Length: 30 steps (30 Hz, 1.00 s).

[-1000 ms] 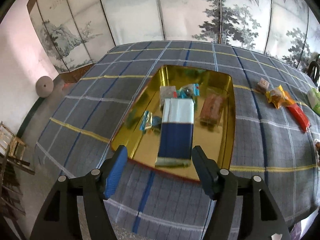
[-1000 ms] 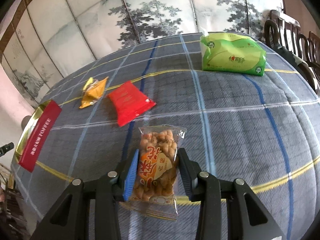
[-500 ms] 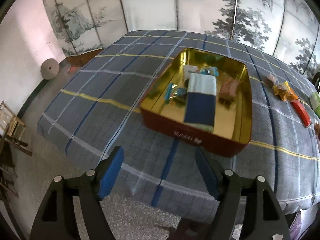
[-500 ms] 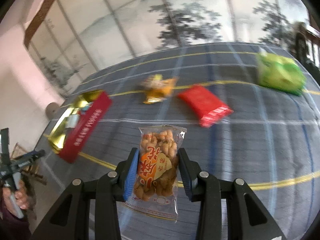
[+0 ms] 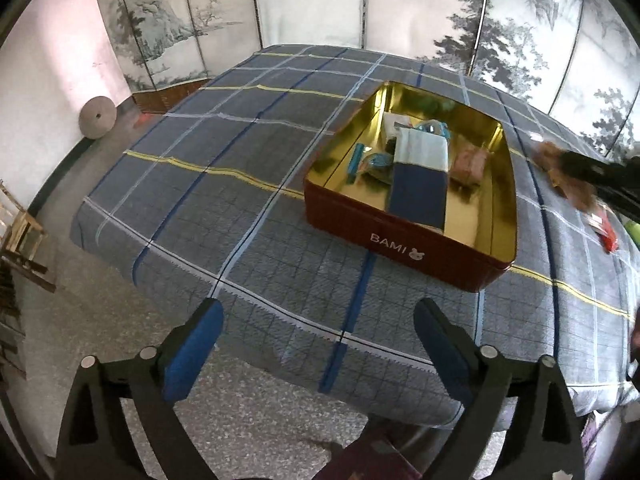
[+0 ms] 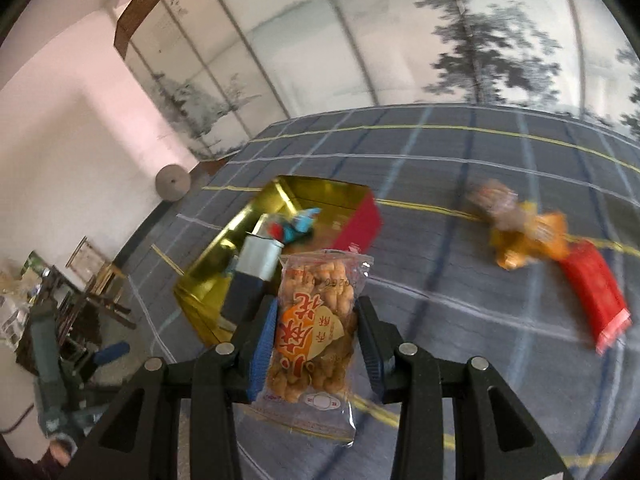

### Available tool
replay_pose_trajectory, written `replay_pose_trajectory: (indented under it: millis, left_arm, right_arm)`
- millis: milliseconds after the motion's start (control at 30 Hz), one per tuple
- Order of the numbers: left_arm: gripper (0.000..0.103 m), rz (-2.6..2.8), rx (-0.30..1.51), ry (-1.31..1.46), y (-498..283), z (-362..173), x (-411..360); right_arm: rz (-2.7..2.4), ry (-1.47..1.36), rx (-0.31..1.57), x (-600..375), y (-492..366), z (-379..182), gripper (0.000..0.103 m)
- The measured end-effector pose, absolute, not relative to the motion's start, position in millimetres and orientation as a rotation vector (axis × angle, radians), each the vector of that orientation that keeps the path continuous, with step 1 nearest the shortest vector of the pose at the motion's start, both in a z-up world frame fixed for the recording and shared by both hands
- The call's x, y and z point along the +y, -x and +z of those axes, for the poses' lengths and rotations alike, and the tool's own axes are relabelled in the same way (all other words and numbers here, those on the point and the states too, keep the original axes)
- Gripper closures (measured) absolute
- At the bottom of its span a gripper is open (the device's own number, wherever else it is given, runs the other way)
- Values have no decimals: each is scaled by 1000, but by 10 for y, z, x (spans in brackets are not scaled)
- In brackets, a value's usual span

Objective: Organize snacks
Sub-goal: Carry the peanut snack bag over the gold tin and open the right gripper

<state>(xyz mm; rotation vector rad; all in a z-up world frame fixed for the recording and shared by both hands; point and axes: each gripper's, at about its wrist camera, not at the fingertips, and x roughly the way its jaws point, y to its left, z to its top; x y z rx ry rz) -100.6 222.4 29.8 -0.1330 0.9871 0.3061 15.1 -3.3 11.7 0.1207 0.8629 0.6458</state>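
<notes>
A red tin [image 5: 404, 242] with a gold inside sits on the plaid tablecloth [image 5: 248, 148]; it holds a blue-and-white packet [image 5: 420, 178] and several small snacks. My left gripper [image 5: 316, 346] hangs over the table's near edge, short of the tin, its jaws opening with nothing between them. My right gripper [image 6: 316, 328] is shut on a clear bag of twisted fried snacks [image 6: 316, 328], held in the air beside the tin [image 6: 360, 220]. The right gripper also shows blurred at the right edge of the left wrist view [image 5: 592, 172].
An orange packet [image 6: 528, 236] and a red packet [image 6: 596, 292] lie on the cloth right of the tin. A painted folding screen [image 5: 360, 4] stands behind the table. A chair [image 5: 20, 240] and a round stone [image 5: 97, 117] are on the floor at left.
My left gripper drew back from above the tin to the table's near edge and spread wider. My right gripper carried the snack bag leftward and up toward the tin.
</notes>
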Motion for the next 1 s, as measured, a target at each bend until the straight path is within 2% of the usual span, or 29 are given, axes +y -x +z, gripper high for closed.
replay_pose_trajectory:
  millis: [167, 500, 867, 1000]
  left_arm:
    - [1, 293, 946, 82, 1051, 367, 2194]
    - [1, 256, 857, 91, 1054, 459, 2247]
    - [1, 274, 878, 72, 996, 372, 2218]
    - [1, 275, 876, 59, 998, 393, 2178]
  right_arm:
    - [670, -82, 909, 445, -415, -4, 63]
    - [595, -29, 963, 897, -914, -213, 63]
    - [617, 42, 921, 1265, -1201, -186, 62]
    - [604, 21, 866, 1185, -1100, -102, 51]
